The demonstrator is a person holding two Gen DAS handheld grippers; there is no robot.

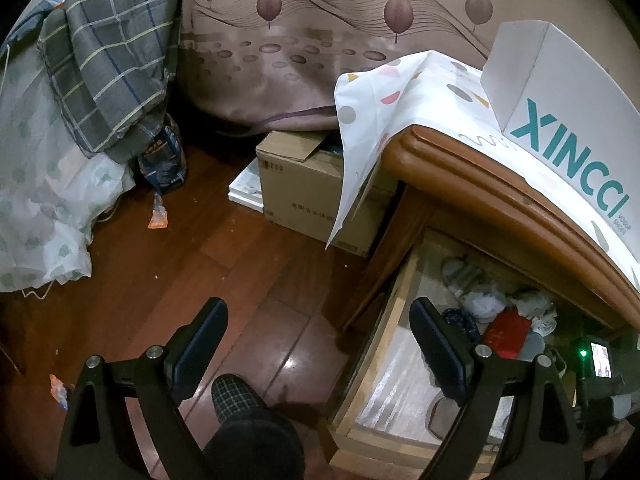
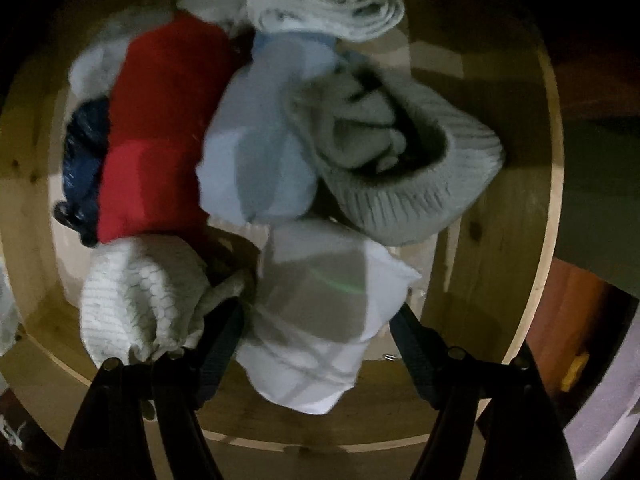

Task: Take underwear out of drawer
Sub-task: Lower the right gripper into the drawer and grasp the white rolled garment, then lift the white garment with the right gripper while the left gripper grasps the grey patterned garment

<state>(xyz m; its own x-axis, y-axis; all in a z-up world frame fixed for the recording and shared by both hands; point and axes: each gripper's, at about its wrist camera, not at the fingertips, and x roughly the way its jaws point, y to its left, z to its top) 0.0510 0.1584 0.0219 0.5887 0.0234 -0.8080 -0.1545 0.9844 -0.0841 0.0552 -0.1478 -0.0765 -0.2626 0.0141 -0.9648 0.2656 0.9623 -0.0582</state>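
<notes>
While the left gripper point(image 1: 318, 344) hung open beside the drawer point(image 1: 384, 312), the right gripper point(image 2: 320, 320) straddled a white bundle point(image 2: 320, 320), pads unclenched.

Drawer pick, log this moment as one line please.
drawer: open | right claw: open, straddling white bundle | left claw: open, empty, above floor | underwear: not yet out
</notes>
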